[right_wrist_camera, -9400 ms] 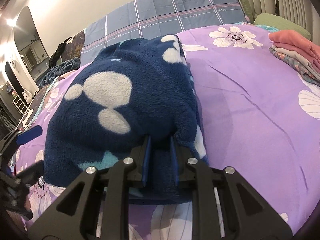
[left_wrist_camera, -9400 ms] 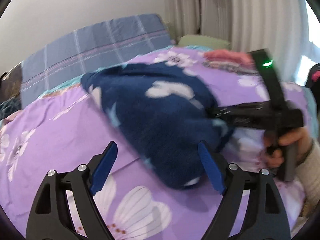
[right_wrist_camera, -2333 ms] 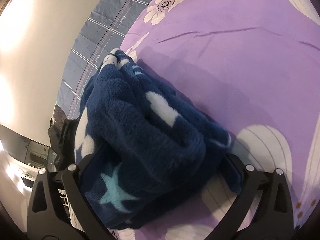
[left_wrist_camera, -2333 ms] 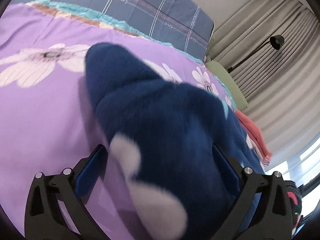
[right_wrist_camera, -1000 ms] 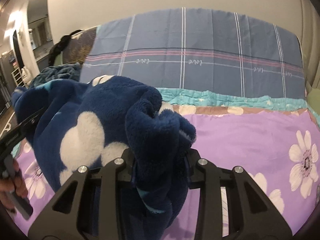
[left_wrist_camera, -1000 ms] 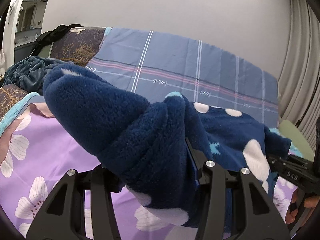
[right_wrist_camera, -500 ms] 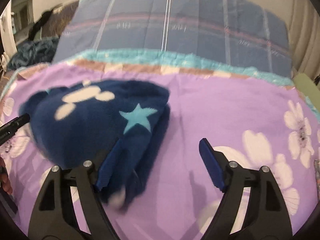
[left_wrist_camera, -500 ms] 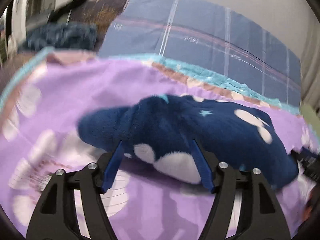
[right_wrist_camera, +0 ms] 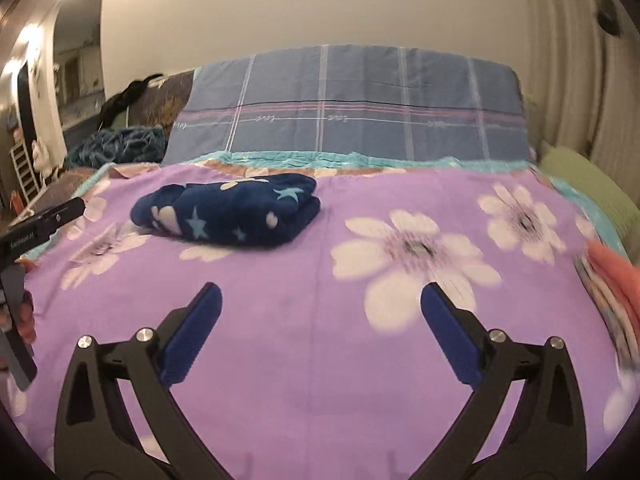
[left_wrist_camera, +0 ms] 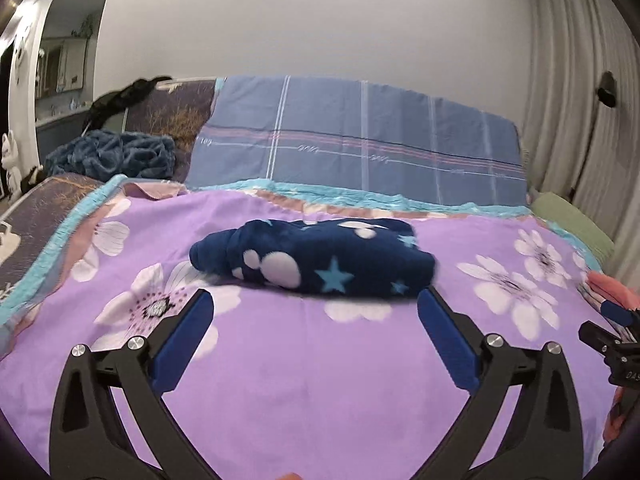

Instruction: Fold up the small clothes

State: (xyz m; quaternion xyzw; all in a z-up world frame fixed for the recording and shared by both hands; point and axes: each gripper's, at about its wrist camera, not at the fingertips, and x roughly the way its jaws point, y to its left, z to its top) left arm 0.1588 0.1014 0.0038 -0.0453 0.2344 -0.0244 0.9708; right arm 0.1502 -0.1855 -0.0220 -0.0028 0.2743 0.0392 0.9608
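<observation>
A folded dark-blue fleece garment with white spots and light-blue stars lies on the purple flowered bedspread, toward the head of the bed. It also shows in the right wrist view, at the left. My left gripper is open and empty, just in front of the garment and apart from it. My right gripper is open and empty, further back and to the garment's right. The left gripper's body shows at the left edge of the right wrist view.
A blue plaid pillow stands along the headboard. A rumpled teal blanket lies at the far left. A stack of folded pink and patterned clothes lies at the bed's right edge. A green pillow is at the far right.
Both grippers were shut on the fleece garment, holding it up. They set it down near the pillow, opened, and pulled back from it.
</observation>
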